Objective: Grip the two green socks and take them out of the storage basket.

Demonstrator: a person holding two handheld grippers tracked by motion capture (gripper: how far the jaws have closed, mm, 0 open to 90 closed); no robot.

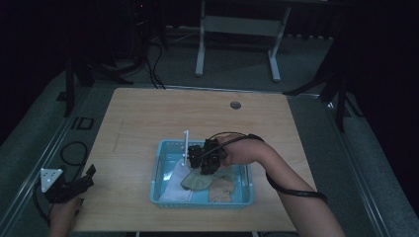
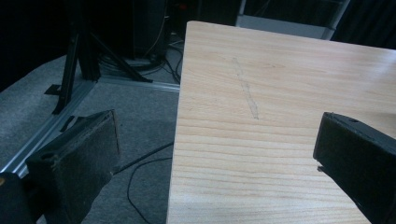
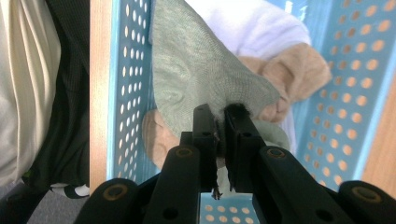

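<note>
Right gripper (image 3: 220,112) with jaws pinched on a grey-green cloth (image 3: 196,70) over a blue perforated basket (image 1: 158,170).
The basket, mid-tabletop (image 1: 148,113), also holds white (image 1: 174,190) and tan (image 1: 222,188) cloths; the left gripper (image 1: 86,177), jaws wide apart and empty, hangs at the tabletop's near-left corner.

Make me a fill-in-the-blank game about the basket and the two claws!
1. The right claw is pinching a ____ cloth.
2. The cloths lie in a ____ basket with little holes.
3. The left claw is wide ____, holding nothing.
4. The basket stands on a ____ table.

Missing words: green; blue; open; wooden
</note>
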